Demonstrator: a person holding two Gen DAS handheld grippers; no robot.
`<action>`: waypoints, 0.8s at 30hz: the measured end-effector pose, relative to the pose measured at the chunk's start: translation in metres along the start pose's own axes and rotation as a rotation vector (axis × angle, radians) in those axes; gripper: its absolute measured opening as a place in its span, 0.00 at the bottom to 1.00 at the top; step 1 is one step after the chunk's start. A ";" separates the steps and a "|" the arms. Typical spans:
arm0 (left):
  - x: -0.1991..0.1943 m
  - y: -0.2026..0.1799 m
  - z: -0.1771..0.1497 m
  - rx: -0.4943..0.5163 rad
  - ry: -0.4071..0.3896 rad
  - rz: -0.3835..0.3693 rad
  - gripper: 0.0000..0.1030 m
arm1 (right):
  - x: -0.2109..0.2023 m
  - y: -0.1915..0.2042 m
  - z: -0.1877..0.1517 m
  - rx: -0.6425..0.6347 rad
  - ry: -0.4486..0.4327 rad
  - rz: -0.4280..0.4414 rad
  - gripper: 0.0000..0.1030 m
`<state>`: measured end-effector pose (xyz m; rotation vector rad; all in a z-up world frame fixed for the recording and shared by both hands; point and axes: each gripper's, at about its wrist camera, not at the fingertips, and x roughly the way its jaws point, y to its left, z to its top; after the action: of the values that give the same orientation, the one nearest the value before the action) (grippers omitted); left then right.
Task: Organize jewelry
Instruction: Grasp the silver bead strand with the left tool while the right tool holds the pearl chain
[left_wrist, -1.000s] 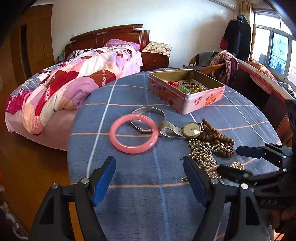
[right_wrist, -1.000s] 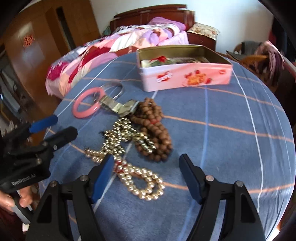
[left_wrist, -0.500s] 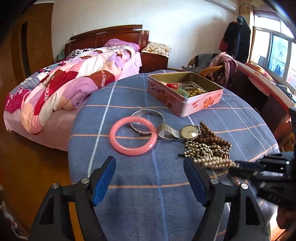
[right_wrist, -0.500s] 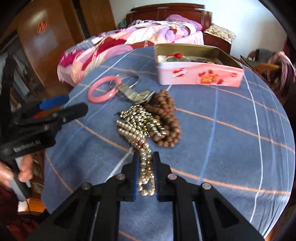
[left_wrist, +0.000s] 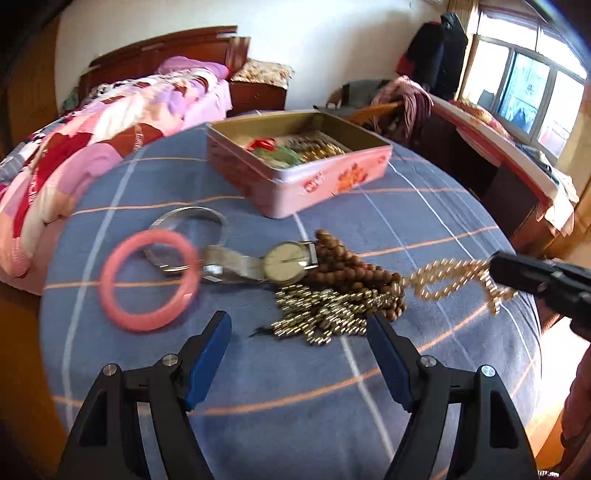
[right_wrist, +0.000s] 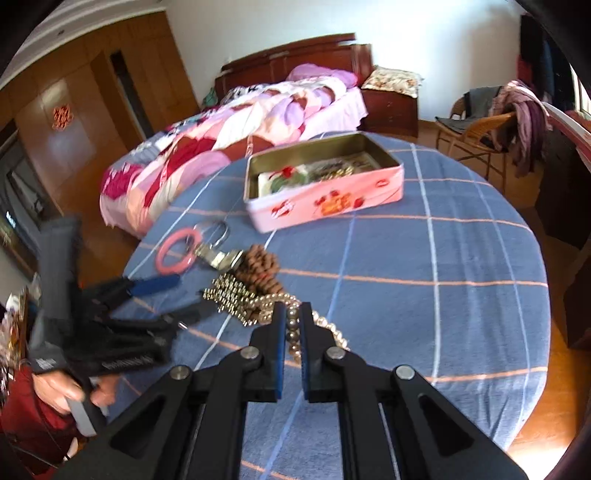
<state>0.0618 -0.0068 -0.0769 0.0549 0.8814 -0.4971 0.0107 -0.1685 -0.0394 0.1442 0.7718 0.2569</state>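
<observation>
The right gripper's blue-padded fingers are pressed onto a pearl strand, whose free length trails back to a heap of brown beads and gold chain on the blue cloth. The left gripper is held spread and empty above the cloth, near a pink bangle and watch. An open pink tin is seen behind them.
</observation>
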 end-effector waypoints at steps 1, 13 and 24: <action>0.006 -0.003 0.001 0.009 0.009 0.011 0.73 | -0.003 -0.003 0.001 0.008 -0.007 -0.003 0.09; 0.007 -0.010 0.001 0.091 0.023 -0.016 0.22 | -0.009 -0.019 0.002 0.067 -0.034 -0.020 0.09; -0.044 0.011 -0.009 -0.001 -0.084 -0.113 0.12 | -0.036 -0.019 0.015 0.076 -0.127 -0.006 0.09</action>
<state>0.0370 0.0225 -0.0518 -0.0168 0.8053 -0.6003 -0.0001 -0.1976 -0.0084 0.2280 0.6562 0.2104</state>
